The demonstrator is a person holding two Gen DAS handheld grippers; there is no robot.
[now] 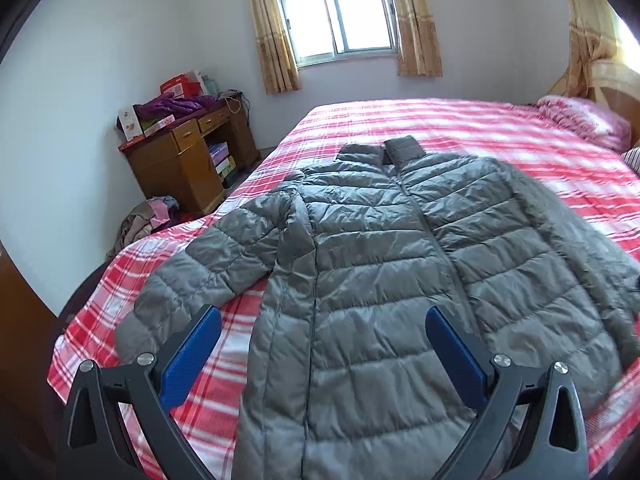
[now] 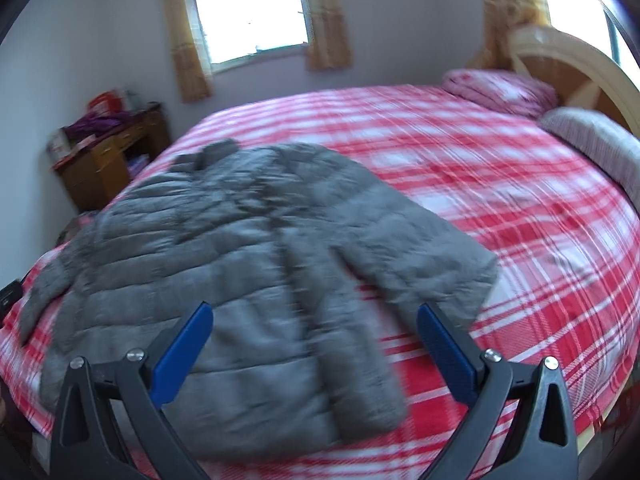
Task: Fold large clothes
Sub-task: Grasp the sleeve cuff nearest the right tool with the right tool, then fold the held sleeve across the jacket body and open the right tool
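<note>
Grey quilted down jacket spread flat on a bed, both tongs above it, empty.

Left wrist view: the left tongs (image 1: 323, 334) are spread wide, blue pads (image 1: 456, 354) holding nothing, above the hem of the down jacket (image 1: 384, 248). The jacket lies front up, zipped, collar toward the window (image 1: 336, 20), on the red plaid bedsheet (image 1: 480, 128). A wooden desk (image 1: 180, 164) stands by the wall.
Right wrist view, blurred: the right tongs (image 2: 314, 330) are likewise spread and empty, over the jacket's lower edge near one sleeve (image 2: 432, 264).
</note>
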